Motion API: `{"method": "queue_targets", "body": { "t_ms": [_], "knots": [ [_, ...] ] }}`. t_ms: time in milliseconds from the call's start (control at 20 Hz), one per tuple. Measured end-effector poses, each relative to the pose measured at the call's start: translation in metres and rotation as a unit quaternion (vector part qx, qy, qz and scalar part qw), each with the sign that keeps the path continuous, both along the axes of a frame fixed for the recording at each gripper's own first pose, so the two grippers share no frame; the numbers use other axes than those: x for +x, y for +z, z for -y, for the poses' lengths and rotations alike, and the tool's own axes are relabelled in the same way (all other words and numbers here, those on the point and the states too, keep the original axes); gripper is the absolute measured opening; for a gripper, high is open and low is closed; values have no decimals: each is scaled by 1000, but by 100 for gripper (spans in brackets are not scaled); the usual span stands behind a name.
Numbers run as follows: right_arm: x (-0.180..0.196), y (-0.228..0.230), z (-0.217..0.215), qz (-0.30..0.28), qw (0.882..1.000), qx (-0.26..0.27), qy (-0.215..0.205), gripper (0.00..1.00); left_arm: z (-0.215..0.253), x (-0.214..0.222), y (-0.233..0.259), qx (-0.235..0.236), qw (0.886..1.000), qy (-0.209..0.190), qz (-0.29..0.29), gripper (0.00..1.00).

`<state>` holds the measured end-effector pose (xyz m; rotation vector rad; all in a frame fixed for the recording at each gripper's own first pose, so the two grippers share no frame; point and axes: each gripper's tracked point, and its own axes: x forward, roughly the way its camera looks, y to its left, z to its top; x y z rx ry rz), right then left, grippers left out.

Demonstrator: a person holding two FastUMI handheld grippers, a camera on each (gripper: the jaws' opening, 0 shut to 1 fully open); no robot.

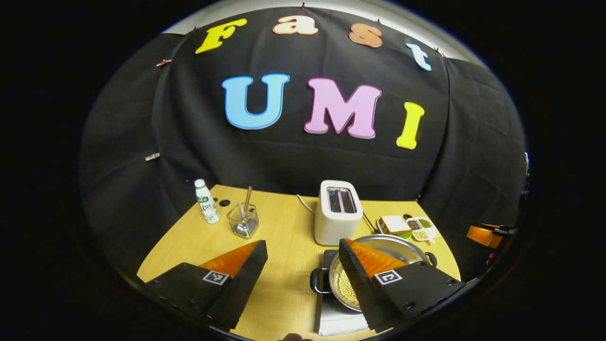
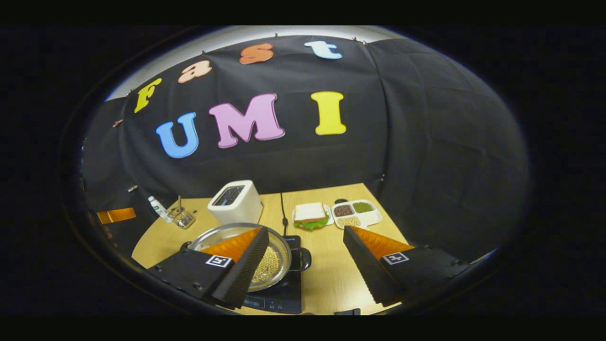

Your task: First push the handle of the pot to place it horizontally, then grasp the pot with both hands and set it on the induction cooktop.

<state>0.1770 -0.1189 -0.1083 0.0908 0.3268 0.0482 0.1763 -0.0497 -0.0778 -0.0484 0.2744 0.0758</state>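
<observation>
A steel pot (image 1: pixel 384 242) (image 2: pixel 222 234) holding pale beans rests on the dark induction cooktop (image 1: pixel 337 318) (image 2: pixel 280 294) at the table's near edge. Its two black handles (image 1: pixel 319 280) (image 2: pixel 303 259) stick out sideways to left and right. In the left gripper view my left gripper (image 1: pixel 302 244) stands open above the table; its right finger covers part of the pot, without touching it as far as I can tell. My right gripper (image 2: pixel 304 234) is open too, its left finger in front of the pot and its right finger over bare table.
A white toaster (image 1: pixel 337 213) (image 2: pixel 235 201) stands behind the pot, its cord trailing back. A sandwich plate (image 2: pixel 310 213) and a divided tray of beans (image 2: pixel 356 213) sit at the back right. A milk bottle (image 1: pixel 206 201) and a glass with a spoon (image 1: pixel 243 220) stand back left.
</observation>
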Motion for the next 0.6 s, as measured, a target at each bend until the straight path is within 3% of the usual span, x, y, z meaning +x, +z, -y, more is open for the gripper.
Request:
{"method": "queue_targets", "body": {
  "t_ms": [150, 350, 600],
  "knots": [
    [-32, 43, 2, 60, 998, -4, -18, 99, -12, -42, 36, 29, 998, 3, 53, 95],
    [-85, 83, -3, 126, 991, 0, -33, 99, -17, -113, 52, 16, 995, 25, 96, 95],
    [-153, 82, -2, 152, 987, -24, -57, 100, -23, -193, 50, 15, 991, 44, 127, 95]
  ]
}}
